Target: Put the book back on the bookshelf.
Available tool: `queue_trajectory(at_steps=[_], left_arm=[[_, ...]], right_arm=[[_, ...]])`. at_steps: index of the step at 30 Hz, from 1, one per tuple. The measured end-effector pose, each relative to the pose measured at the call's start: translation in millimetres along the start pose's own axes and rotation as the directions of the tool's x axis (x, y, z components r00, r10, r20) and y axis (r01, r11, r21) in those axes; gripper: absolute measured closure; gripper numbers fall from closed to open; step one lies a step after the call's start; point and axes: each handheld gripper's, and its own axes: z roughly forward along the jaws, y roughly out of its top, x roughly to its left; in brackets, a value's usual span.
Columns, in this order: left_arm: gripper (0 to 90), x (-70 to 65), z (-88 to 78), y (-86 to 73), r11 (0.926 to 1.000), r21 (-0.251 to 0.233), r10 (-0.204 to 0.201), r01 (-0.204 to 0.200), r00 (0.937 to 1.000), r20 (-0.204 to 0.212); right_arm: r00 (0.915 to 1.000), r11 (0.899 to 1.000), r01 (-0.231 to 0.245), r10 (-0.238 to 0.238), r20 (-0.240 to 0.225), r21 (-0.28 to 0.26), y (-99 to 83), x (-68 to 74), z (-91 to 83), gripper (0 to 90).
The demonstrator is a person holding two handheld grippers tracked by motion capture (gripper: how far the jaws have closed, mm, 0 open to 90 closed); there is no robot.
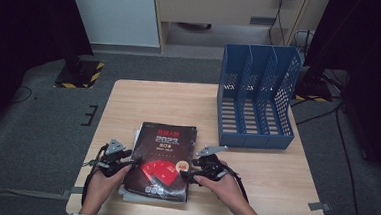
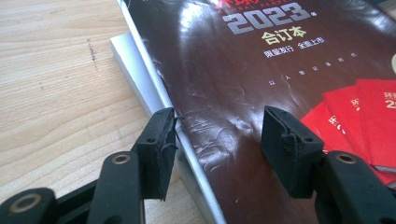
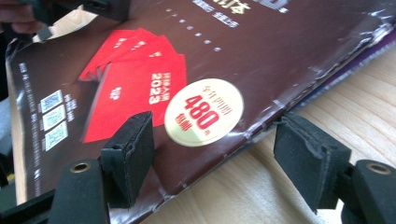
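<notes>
We see a glossy dark-brown magazine [image 1: 163, 158] w/ silver "2023", red booklets and a round "480" sticker, topping a stack at the table's [image 1: 144, 97] near edge. Left gripper [image 1: 131, 163] and right gripper [image 1: 185, 175] straddle its side edges, jaws apart. Blue file rack [image 1: 257, 96] sits at far right corner.

The dark magazine [image 2: 261, 93] carries "2023" in large grey digits near its top, with the Chinese line "合订本" beneath. Its red booklets [image 3: 135, 88] printed on the cover read "2023". A round cream sticker [image 3: 204, 112] shows "480" in red.
</notes>
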Motion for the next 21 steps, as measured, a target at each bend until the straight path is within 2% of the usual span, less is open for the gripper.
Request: queue_trajectory(at_steps=[1, 2, 3, 7, 11, 14, 21], left_arm=[[44.8, 0.1, -0.1, 0.1, 1.0, 0.002, 0.001, -0.001, 1.0, -0.001], [44.9, 0.2, 0.0, 0.2, 1.0, 0.001, 0.001, -0.001, 1.0, -0.001], [44.9, 0.4, -0.1, 0.2, 1.0, 0.001, 0.0, 0.0, 1.0, -0.001], [44.8, 0.5, -0.3, 0.0, 1.0, 0.002, 0.004, -0.004, 1.0, -0.004], [44.7, 0.4, -0.1, 0.0, 1.0, 0.002, 0.002, -0.002, 1.0, -0.004], [44.6, 0.4, -0.1, -0.8, 1.0, -0.003, -0.002, 0.002, 1.0, -0.003], [43.5, 3.4, 1.2, -1.2, 0.9998, -0.007, -0.016, 0.017, 0.9997, 0.02]], right_arm=[[0.9999, 1.0, 0.005, -0.005, -0.011, -0.002, 0.8, 1.9, -1.4, 29.5], [0.9995, 1.0, -0.008, 0.007, -0.03, -0.025, 2.4, 4.4, -3.5, 29.7], [0.9993, 0.999, 0.001, -0.003, -0.038, -0.052, 5.9, 6.8, -5.7, 29.8], [0.9985, 0.997, 0.031, -0.034, -0.044, -0.07, 15.8, 8.3, -5.7, 29.5], [0.9989, 0.998, 0.019, -0.021, -0.041, -0.061, 22.5, 0.4, 1.8, 28.7], [0.9989, 0.997, -0.014, 0.011, -0.045, -0.07, 27.0, -8.0, 10.1, 28.6], [0.9993, 0.997, 0.008, -0.011, -0.037, -0.075, 40.9, -13.3, 27.3, 29.1]])
